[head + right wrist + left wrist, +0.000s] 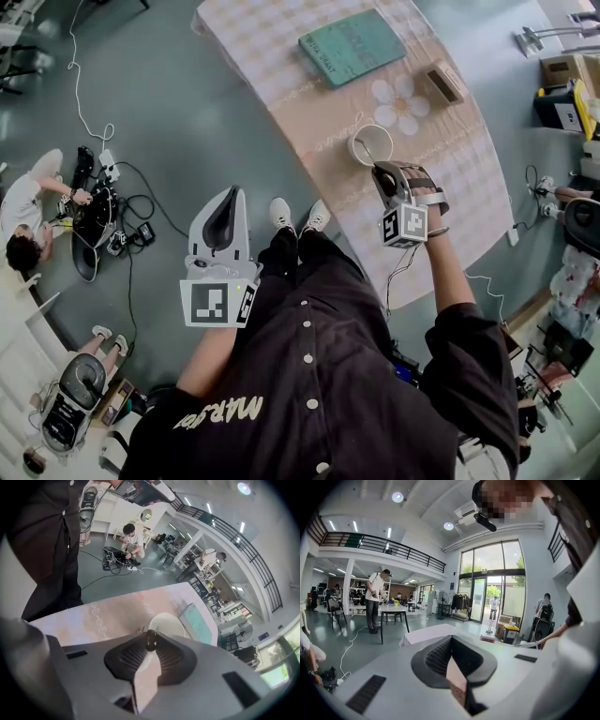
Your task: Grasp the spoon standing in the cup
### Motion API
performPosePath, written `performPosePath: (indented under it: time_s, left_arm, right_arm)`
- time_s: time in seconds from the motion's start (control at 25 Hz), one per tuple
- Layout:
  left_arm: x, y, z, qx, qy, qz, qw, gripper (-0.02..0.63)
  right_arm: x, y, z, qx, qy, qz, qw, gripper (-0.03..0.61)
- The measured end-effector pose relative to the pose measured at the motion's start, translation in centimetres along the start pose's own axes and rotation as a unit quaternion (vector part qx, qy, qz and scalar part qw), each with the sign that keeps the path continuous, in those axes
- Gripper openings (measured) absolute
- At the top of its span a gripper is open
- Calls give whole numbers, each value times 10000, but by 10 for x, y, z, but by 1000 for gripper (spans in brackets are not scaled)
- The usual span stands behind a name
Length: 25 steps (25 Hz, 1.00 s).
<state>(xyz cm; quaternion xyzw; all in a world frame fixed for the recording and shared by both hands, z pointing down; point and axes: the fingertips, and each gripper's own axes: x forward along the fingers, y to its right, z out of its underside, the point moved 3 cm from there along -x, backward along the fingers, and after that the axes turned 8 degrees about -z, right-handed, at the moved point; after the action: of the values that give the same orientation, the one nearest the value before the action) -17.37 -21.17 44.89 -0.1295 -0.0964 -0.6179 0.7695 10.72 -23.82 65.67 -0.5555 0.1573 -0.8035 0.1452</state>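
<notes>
The right gripper (384, 171) has its jaws pinching the dark handle tip of the spoon (150, 641). The spoon stands in the white cup (371, 145), at 12 o'clock of that gripper on the table (309, 112). The left gripper (228, 195) has its jaws pressed together, off the table at 8 o'clock of the cup.

Bright, even light fills the hall. In the left gripper view daylight floods through the tall glazed entrance (492, 590), blown out to near white, and the round ceiling lamps (397, 497) flare slightly. Shadows lie soft and faint on the grey floor (169, 56) and the tabletop (272, 66). All three views bow straight lines strongly, and both gripper views fade to black at the corners. The near bodies of the left hand-held gripper (452, 637) and the right hand-held gripper (151, 633) are soft and out of focus, while distant parts stay fairly sharp.
</notes>
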Motion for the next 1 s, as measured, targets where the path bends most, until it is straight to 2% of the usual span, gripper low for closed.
performPosePath:
  time_s: [0.52, 0.8, 1.0]
  left_arm:
    - [-2, 4, -27, 37, 417, 100, 9991, 9]
    - [0, 5, -45, 79, 693, 196, 9974, 9]
    - [0, 6, -52, 103, 812, 266, 9963, 9]
  right_arm:
    - [-35, 21, -7, 871, 396, 173, 9953, 52]
    - [-70, 37, -16, 1550, 679, 356, 9849, 52]
    - [-97, 55, -26, 2108, 1060, 699, 9692, 52]
